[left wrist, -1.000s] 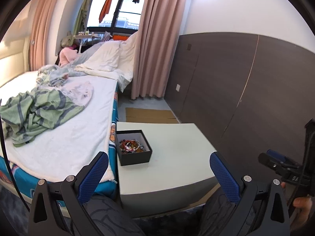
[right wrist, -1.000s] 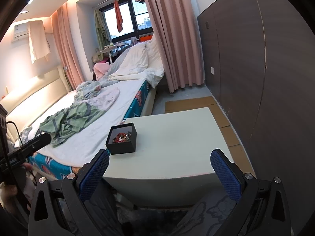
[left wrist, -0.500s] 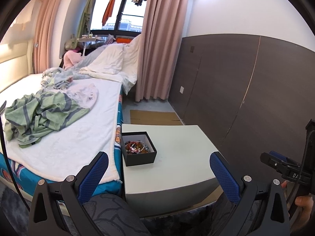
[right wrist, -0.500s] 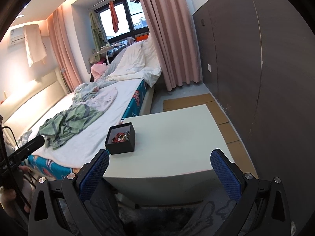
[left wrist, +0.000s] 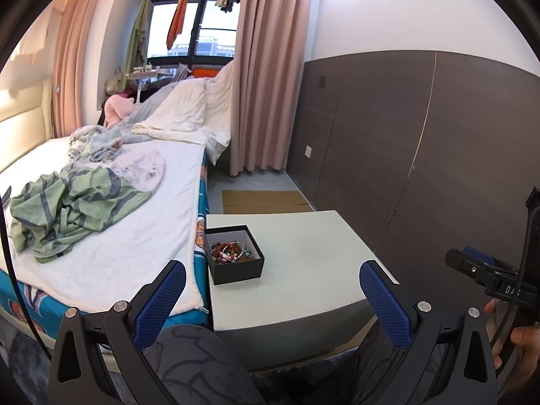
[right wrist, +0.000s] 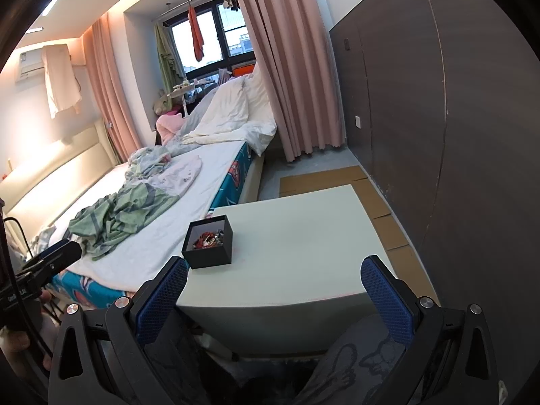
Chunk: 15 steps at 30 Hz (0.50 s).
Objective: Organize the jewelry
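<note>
A small black box (left wrist: 234,257) sits on the white bench (left wrist: 303,270), at the bench's corner nearest the bed (left wrist: 111,236), close to both the front edge and the bed-side edge. Its lid is off, and inside lies a tangle of jewelry (left wrist: 231,251): beads, some red pieces and at least one thin silver ring-shaped bangle, all piled together on the box's pale lining. The single pieces are too small to tell apart.

The left hand-held gripper (left wrist: 271,293) hovers in front of the box, short of the bench and above the person's knees, its two blue-padded fingers (left wrist: 162,300) spread wide with nothing between them. The right hand-held gripper (right wrist: 273,293) hangs on the same side of the box, also short of the bench, fingers likewise wide apart and holding nothing. Neither touches the box or the bench.

Beyond the box, the rest of the bench top is bare white surface. Past the box on its bed side, a green striped cloth (left wrist: 67,209) lies crumpled on the white sheet, with white pillows (left wrist: 182,114) heaped farther back. Behind the box, flat cardboard (left wrist: 263,200) lies on the floor, and pink curtains (left wrist: 266,74) hang beside the window (left wrist: 192,30). A dark panelled wall (left wrist: 422,155) runs along the bench's far side from the box.
</note>
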Each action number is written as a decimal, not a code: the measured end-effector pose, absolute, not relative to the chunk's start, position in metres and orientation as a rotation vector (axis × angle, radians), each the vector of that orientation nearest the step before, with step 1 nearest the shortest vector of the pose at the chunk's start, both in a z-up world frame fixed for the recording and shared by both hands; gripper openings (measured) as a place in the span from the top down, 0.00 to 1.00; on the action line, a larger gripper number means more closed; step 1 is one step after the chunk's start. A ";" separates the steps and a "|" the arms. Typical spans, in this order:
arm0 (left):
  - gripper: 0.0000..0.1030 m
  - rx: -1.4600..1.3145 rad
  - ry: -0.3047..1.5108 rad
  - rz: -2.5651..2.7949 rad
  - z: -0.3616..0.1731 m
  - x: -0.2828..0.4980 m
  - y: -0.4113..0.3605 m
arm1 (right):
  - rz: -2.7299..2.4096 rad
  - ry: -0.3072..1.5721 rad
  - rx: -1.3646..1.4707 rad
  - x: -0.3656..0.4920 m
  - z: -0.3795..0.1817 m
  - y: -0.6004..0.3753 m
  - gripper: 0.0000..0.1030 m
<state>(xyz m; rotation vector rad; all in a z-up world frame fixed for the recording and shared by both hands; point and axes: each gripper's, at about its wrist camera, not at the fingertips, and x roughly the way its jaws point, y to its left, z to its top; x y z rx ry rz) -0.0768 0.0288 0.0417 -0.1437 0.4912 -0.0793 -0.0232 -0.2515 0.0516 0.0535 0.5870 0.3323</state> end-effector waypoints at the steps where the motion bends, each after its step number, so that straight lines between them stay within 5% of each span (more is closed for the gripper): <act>1: 0.01 -0.146 0.489 -0.079 0.042 -0.077 0.029 | 0.332 0.588 0.051 -0.024 0.052 -0.252 0.00; 15: 0.00 -0.106 0.486 -0.066 0.047 -0.074 0.021 | 0.328 0.579 0.048 -0.020 0.055 -0.254 0.00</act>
